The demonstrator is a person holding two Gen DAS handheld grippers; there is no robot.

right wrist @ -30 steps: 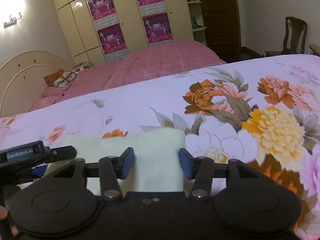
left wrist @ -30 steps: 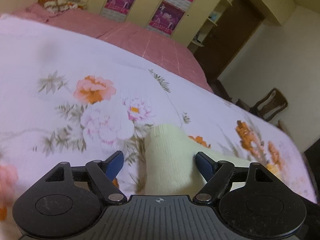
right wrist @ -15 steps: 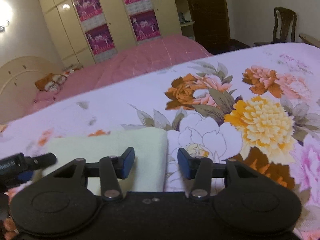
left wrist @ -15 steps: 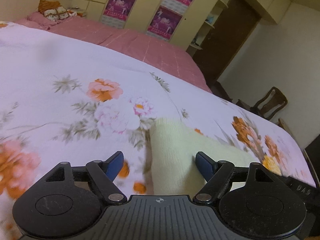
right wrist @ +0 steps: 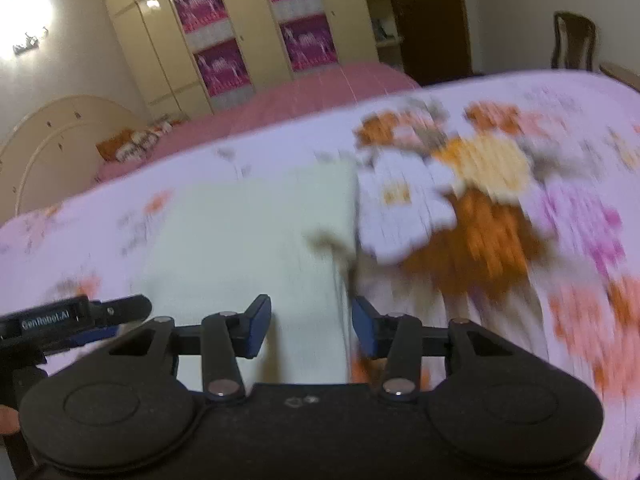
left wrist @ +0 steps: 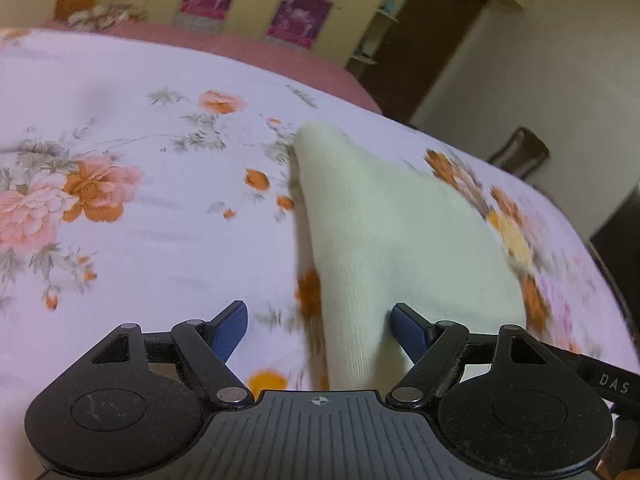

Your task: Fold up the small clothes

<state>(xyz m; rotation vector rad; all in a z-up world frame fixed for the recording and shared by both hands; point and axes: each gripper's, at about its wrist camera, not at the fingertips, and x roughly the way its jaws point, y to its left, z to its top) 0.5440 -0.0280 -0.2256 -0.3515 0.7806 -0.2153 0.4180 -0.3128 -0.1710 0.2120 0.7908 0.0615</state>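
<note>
A pale cream knitted garment [left wrist: 384,236] lies flat on the floral bedsheet [left wrist: 140,208]. In the left wrist view my left gripper [left wrist: 318,326] is open, its near left edge running between the blue pads. In the right wrist view the same garment [right wrist: 248,240] lies ahead, and my right gripper [right wrist: 311,326] is open over its near right edge. Neither gripper holds cloth. The left gripper's tip [right wrist: 80,314] shows at the left edge of the right wrist view.
A pink bed [right wrist: 288,96] stands behind, with a wardrobe carrying purple posters [right wrist: 224,60] along the wall. A dark door [right wrist: 428,16] and a wooden chair [right wrist: 574,46] are at the right. An orange cushion [left wrist: 76,6] lies at the far left.
Both grippers have pulled back and risen, so more of the garment shows ahead of them. The views are motion-blurred now. Both sets of jaws stay open.
</note>
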